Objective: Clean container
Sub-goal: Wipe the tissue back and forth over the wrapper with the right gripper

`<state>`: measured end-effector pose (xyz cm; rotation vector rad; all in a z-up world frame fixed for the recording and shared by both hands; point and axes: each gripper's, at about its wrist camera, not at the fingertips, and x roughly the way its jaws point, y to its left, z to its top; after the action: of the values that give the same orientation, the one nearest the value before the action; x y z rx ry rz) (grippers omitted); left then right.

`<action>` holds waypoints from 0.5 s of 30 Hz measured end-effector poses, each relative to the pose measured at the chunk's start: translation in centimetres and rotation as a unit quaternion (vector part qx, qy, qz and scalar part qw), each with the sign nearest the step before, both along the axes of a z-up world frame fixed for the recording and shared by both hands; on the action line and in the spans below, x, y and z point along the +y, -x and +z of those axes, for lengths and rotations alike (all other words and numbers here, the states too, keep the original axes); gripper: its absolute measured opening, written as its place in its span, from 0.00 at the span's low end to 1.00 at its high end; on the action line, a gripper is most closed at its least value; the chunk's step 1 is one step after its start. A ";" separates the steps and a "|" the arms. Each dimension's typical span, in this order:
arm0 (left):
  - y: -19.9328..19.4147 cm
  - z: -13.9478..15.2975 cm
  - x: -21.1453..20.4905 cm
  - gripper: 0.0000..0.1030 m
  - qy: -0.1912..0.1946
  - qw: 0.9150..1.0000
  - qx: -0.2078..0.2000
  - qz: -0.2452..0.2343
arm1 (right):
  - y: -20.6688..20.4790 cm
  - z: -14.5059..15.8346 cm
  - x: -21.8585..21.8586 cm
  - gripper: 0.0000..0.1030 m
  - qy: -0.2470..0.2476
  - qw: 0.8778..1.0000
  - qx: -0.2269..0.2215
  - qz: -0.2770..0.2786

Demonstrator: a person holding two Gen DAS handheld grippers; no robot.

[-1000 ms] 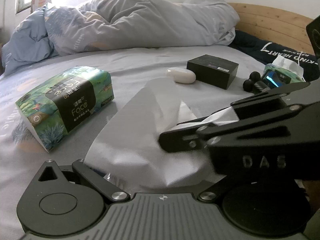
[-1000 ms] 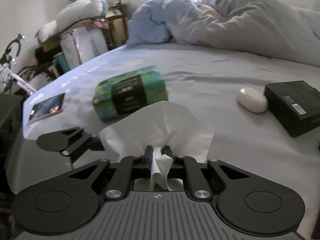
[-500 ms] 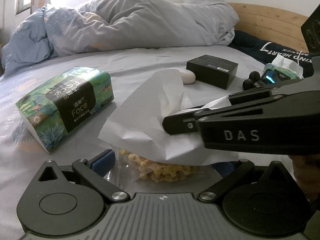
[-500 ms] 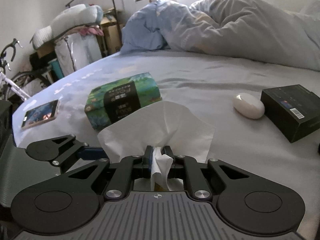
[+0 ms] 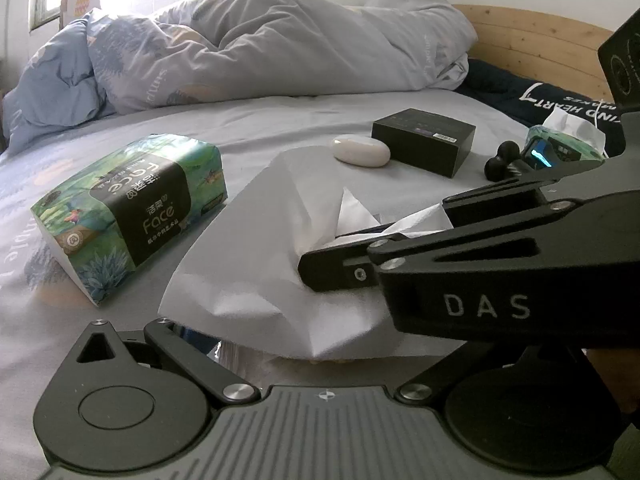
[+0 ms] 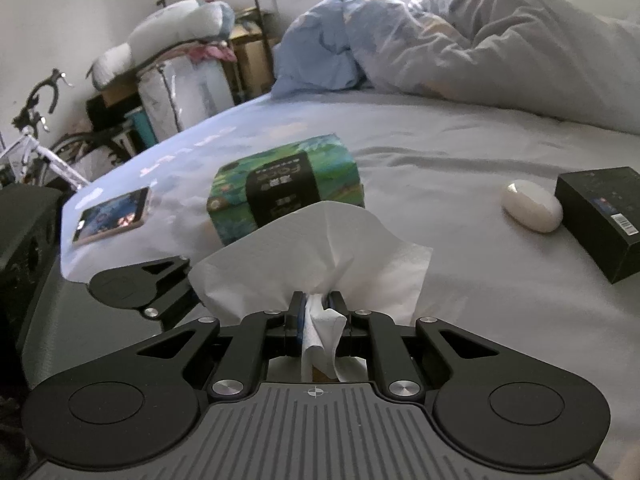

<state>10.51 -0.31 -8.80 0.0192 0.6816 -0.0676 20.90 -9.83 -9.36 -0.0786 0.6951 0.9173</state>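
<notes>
Between the right gripper's (image 6: 318,310) jaws sits a white tissue (image 6: 320,252) — clamped tight, fanning out ahead. It drapes over the left gripper's (image 5: 280,344) front, hiding the container (only a clear glint (image 5: 224,354) shows) — whether those jaws grip anything I cannot tell.
</notes>
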 end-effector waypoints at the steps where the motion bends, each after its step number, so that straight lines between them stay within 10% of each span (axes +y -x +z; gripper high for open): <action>1: 0.0 0.0 0.1 1.00 0.000 1.000 0.000 0.000 | 0.0 0.0 0.0 0.13 0.001 1.000 0.000 -0.001; 15: 0.1 0.0 0.0 1.00 -0.003 1.000 -0.001 0.000 | 0.2 0.2 -0.2 0.11 0.009 1.000 0.002 -0.008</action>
<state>10.39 -0.27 -8.78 0.0260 0.6807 -0.0654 20.70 -10.01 -9.20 -0.0878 0.7070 0.8961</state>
